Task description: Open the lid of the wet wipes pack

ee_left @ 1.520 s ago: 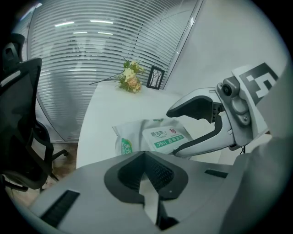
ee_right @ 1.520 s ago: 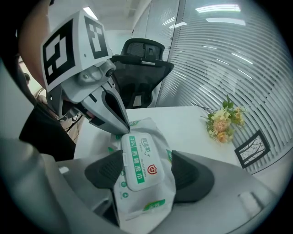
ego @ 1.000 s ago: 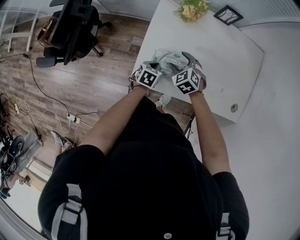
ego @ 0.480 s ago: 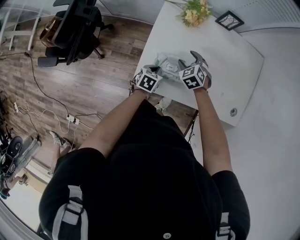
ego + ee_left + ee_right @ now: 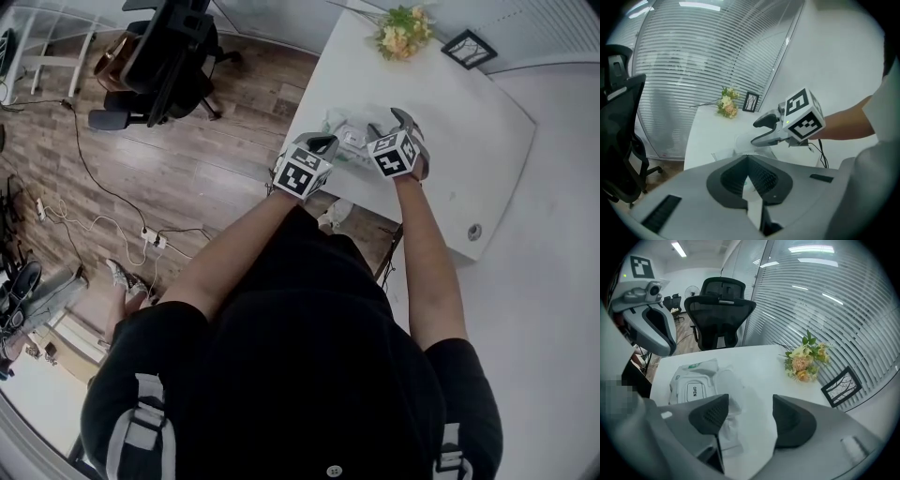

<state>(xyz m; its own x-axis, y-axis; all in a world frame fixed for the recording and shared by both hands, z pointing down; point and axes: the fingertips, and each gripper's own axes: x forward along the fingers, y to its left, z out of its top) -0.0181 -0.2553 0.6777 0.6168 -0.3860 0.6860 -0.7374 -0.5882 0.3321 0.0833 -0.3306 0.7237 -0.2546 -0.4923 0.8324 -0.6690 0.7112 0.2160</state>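
The soft white wet wipes pack lay on the white table, its lid flat. The left gripper, jaws pressed together on nothing, hung above. The right gripper gaped over a loose white sheet and might snag that instead.

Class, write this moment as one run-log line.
wipes pack: on table, lid closed | left hand-held gripper: shut | right hand-held gripper: open, empty
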